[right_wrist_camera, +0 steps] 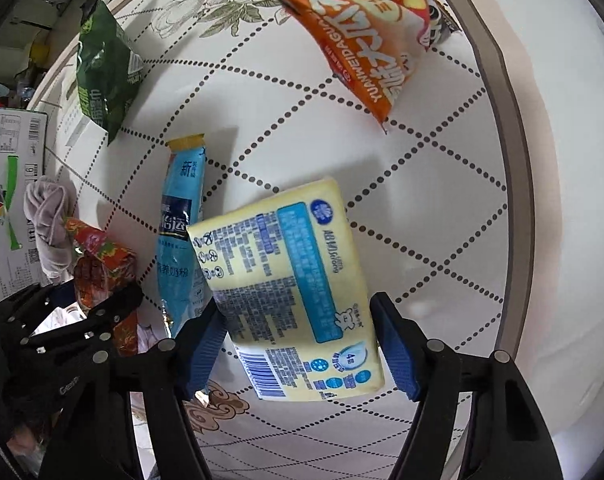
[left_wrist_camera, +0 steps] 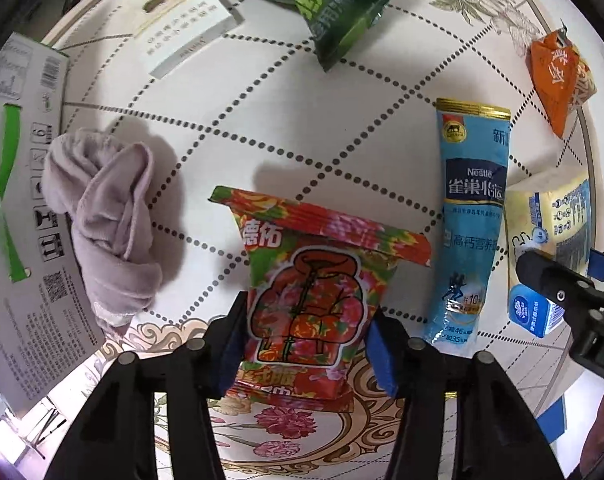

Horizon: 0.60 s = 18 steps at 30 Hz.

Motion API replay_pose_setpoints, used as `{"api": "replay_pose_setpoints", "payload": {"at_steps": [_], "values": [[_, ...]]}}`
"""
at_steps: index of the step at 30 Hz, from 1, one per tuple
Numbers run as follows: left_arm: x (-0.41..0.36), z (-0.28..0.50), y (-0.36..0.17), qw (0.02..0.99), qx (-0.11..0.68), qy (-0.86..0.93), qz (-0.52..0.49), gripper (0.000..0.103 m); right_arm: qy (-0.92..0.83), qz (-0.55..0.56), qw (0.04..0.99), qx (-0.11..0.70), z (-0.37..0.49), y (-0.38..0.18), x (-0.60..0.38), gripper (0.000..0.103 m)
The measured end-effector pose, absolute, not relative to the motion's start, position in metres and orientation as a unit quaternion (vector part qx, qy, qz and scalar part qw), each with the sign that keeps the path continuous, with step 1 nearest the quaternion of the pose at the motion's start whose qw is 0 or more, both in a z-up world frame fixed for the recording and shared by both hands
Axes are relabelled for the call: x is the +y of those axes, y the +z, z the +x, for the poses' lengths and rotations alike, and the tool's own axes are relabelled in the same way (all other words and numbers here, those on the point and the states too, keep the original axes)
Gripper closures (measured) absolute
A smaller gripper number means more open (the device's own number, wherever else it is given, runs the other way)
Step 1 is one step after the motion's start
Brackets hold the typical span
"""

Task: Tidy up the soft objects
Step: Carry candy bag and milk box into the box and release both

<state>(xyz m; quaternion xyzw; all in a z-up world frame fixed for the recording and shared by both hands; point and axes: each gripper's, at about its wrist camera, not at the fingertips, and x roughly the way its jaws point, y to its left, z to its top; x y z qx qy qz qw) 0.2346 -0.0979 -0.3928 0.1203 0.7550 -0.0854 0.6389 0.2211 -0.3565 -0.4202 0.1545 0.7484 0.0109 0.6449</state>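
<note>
Grip is soft on both sides: your left gripper [left_wrist_camera: 306,344] pinches the floral wipes pack [left_wrist_camera: 310,296] at lower centre, your right gripper [right_wrist_camera: 297,344] brackets the yellow tissue pack [right_wrist_camera: 289,292], whose contact you cannot confirm.

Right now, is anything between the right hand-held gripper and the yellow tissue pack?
Nothing visible is. The yellow tissue pack already sits between the fingers of the right hand-held gripper; the blue Nestle sachet lies beside it, to its left.
</note>
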Motion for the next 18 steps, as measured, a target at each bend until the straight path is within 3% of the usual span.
{"api": "replay_pose_setpoints", "payload": {"at_steps": [10, 18], "values": [[-0.085, 0.215, -0.311, 0.675, 0.727, -0.100, 0.075, 0.057, 0.005, 0.173, 0.673, 0.719, 0.199, -0.381, -0.336, 0.034], [-0.018, 0.198, -0.178, 0.729, 0.673, -0.124, -0.015, 0.057, 0.043, 0.199, 0.712, 0.672, 0.184, -0.301, -0.304, 0.034]]}}
